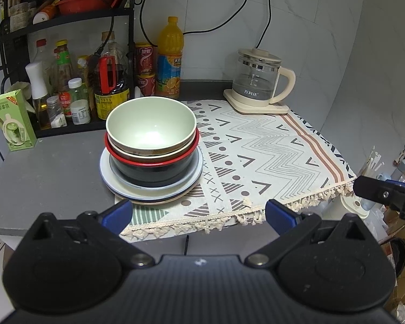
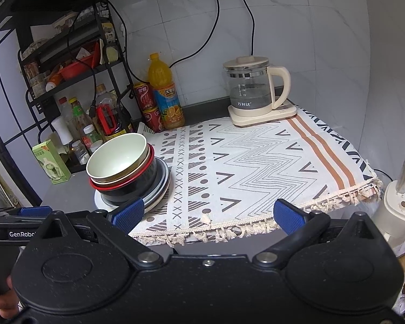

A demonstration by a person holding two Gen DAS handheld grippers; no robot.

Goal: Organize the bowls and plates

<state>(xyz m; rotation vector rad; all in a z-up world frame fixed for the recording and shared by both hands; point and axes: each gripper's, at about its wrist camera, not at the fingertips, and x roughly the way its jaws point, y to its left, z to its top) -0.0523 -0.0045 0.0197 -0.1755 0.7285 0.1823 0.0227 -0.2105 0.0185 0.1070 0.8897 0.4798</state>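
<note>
A pale green bowl [image 1: 151, 124] sits on top of a stack, nested in a beige bowl and a black bowl with a red rim [image 1: 154, 170]. The bowls rest on several stacked plates [image 1: 108, 178] at the left edge of the patterned cloth [image 1: 270, 156]. The stack also shows in the right wrist view [image 2: 118, 159]. My left gripper [image 1: 198, 214] is open and empty, just in front of the stack. My right gripper [image 2: 208, 213] is open and empty at the counter's front edge, right of the stack.
A glass kettle [image 1: 259, 81] stands at the back right on the cloth. An orange juice bottle [image 1: 170, 59], red cans and a black rack of condiment bottles [image 1: 67, 86] line the back left. A green carton [image 1: 13, 118] stands on the grey counter.
</note>
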